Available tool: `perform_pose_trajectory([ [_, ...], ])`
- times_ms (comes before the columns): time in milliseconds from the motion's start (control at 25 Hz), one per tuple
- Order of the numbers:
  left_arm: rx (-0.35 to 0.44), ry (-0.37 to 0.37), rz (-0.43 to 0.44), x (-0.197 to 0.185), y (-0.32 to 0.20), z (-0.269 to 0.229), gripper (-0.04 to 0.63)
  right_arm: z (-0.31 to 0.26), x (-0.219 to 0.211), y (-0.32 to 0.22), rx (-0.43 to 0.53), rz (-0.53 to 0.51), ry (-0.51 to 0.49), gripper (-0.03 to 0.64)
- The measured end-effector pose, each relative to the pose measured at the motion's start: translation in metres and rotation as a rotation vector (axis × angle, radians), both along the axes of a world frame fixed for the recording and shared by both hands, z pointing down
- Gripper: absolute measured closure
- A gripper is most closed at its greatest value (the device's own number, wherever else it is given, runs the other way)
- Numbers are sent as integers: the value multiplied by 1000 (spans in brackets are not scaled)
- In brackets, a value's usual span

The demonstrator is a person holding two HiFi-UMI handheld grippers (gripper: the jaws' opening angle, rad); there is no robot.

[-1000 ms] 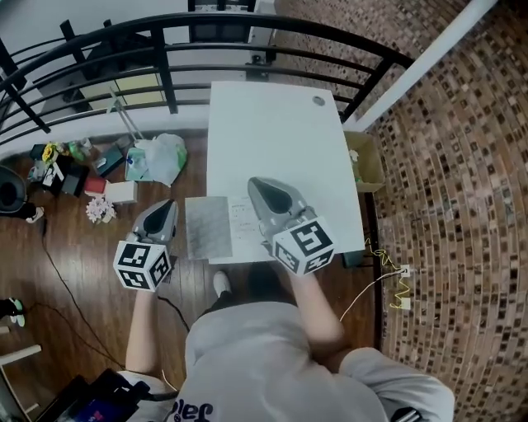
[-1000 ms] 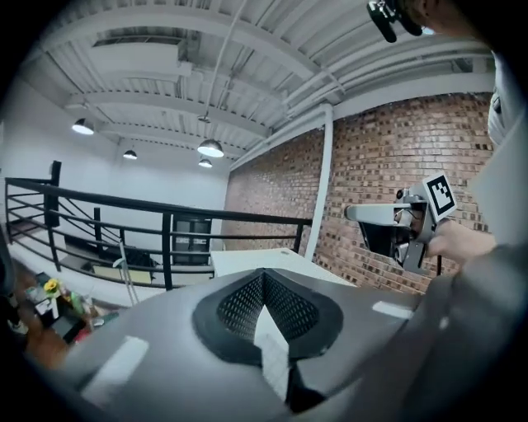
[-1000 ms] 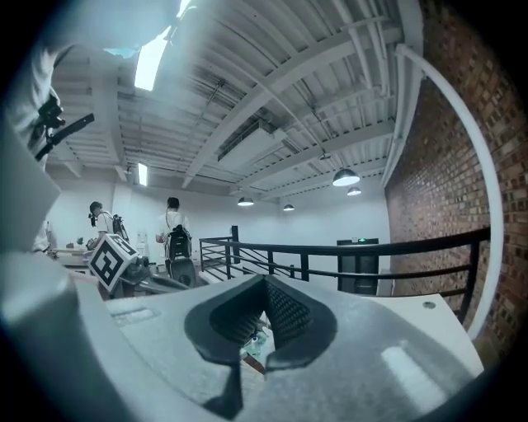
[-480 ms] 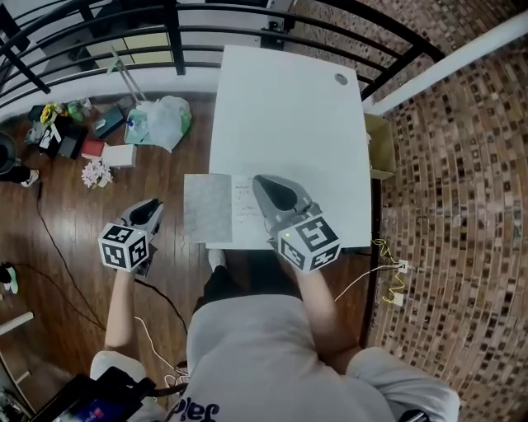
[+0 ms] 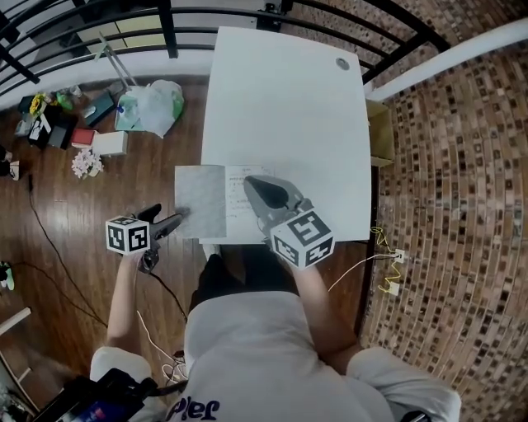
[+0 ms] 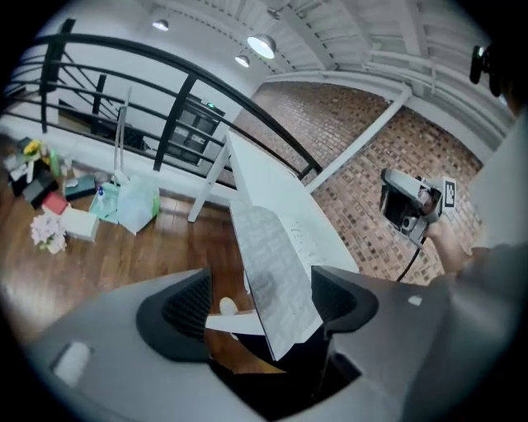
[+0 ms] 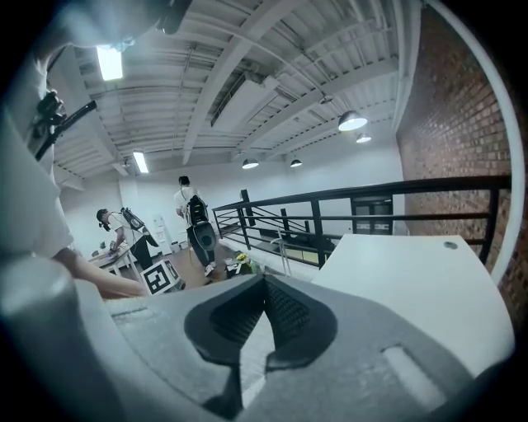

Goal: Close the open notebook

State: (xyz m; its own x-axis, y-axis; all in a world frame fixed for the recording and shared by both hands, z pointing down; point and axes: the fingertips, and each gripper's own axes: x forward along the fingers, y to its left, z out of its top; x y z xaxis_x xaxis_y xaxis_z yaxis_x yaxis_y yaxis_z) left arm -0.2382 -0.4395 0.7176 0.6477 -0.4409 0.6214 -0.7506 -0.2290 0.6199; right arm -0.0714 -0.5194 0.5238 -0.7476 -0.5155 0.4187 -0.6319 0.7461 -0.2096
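Nearest, just off the near left corner of the table, the left gripper hangs over the wooden floor with its 2 jaws spread wide. In the left gripper view the grey left leaf of the notebook stands in the gap of that gripper; whether it touches a pad I cannot tell.

The notebook lies open at the table's near edge. Its grey left half reaches out past the table's left edge, and its white, written right page lies on the tabletop. The right gripper lies over that right page, just inside the table's near edge. In its own view, its jaws are pressed together at the tips.

Farther out, the white tabletop carries 1 round grommet at its far right corner. Left of the table's far half, a white plastic bag sits on the floor. A black railing runs past the table's far end, and a brick wall stands to the table's right.
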Motion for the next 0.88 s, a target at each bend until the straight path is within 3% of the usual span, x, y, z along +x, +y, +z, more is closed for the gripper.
perform_pose_trajectory([
  [120, -28, 67, -60, -1, -4, 15, 224, 10, 4, 0, -24, 7, 5, 625],
  [360, -61, 183, -121, 1, -7, 31, 362, 21, 10, 2, -69, 28, 8, 626],
  [560, -102, 203, -116, 16, -2, 39, 420, 23, 24, 2, -72, 51, 14, 625],
  [640, -97, 176, -110, 17, -2, 41, 433, 22, 28, 2, -72, 58, 11, 624],
  [760, -84, 137, -111, 16, -2, 36, 509, 17, 31, 2, -63, 64, 2, 625],
  [880, -80, 134, -127, 12, -3, 27, 520, 11, 33, -1, -50, 76, -10, 624],
])
